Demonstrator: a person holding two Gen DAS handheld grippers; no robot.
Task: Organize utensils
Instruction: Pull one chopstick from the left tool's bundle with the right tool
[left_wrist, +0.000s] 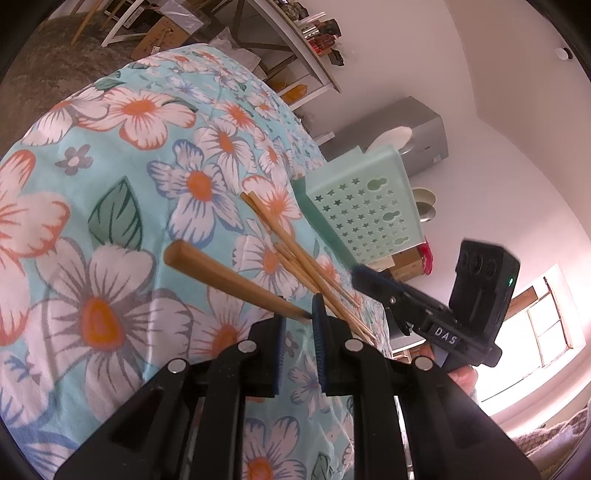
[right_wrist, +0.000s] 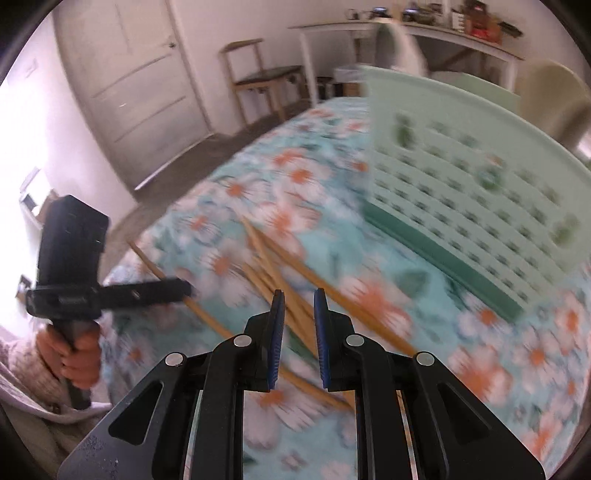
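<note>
Wooden chopsticks (left_wrist: 295, 254) — loosely heaped, crossed

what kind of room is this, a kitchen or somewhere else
Probably a lived-in room at home, not clearly a kitchen: a floral tablecloth with chopsticks, a panelled door, and a wooden chair.

Matt wooden chopsticks (left_wrist: 295, 258) lie on floral cloth (left_wrist: 110, 184) beside a plastic basket (left_wrist: 365, 210).

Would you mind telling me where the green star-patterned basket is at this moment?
In the left wrist view the green basket stands tipped on the floral tablecloth, right of centre, just beyond the loose chopsticks; the right wrist view shows it upper right.
</note>
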